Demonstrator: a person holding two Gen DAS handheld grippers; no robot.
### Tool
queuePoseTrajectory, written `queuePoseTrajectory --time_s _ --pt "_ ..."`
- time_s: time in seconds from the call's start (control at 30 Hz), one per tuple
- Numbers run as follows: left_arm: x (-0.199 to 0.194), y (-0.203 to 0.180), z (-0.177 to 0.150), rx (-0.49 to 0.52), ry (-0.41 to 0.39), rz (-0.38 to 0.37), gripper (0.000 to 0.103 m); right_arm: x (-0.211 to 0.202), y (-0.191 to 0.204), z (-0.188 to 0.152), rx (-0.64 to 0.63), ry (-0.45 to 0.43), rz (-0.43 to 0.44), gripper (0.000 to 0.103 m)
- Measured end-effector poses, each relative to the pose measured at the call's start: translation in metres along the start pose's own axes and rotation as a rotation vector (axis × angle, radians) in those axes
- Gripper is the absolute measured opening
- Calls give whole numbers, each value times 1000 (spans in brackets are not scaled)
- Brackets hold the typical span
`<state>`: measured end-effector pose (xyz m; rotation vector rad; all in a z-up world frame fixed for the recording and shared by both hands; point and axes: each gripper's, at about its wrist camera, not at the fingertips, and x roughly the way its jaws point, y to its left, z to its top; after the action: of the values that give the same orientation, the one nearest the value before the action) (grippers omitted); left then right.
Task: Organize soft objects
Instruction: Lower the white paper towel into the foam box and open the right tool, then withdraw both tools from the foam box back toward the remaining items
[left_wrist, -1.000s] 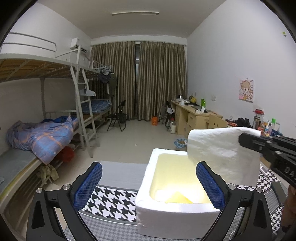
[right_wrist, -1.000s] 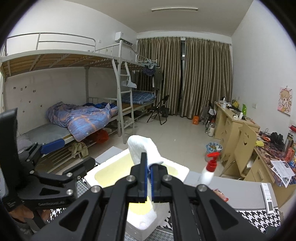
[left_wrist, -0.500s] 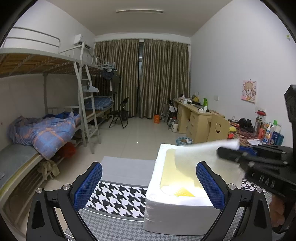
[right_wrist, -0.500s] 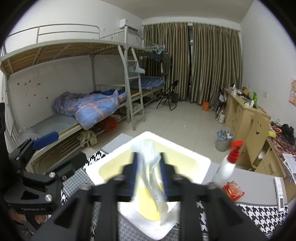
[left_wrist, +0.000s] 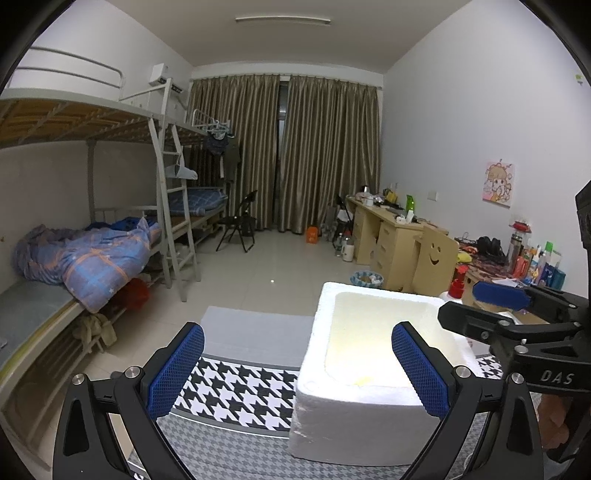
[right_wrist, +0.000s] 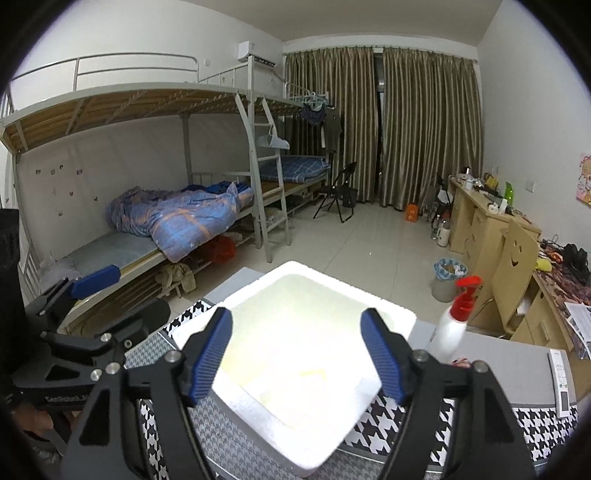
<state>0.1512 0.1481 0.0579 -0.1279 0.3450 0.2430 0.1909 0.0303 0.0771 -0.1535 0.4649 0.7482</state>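
A white foam box (left_wrist: 354, 417) stands on the houndstooth table cloth (left_wrist: 236, 391); it also shows in the right wrist view (right_wrist: 310, 435). Its inside glows pale yellow, and a soft white and yellow mass (right_wrist: 295, 373) lies in it, overexposed. My right gripper (right_wrist: 297, 360) hangs open and empty right above the box; it shows at the right of the left wrist view (left_wrist: 495, 306). My left gripper (left_wrist: 297, 373) is open and empty, just left of the box front.
A white spray bottle with a red top (right_wrist: 456, 321) stands right of the box. A remote (right_wrist: 561, 384) lies on the grey table part. Bunk beds (left_wrist: 92, 251) stand at left, desks (left_wrist: 391, 236) and a chair at right.
My right gripper held a white soft sheet over the box, lowered it and opened. The sheet now lies inside the box. My left gripper has stayed open and shifted slightly left.
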Motion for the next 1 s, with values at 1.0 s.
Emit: queuePoseTrajectory --time_s 1.0 --pt "-38 -25 -3 45 -45 -20 102 -52 -1 -23 -29 -124 -124 100"
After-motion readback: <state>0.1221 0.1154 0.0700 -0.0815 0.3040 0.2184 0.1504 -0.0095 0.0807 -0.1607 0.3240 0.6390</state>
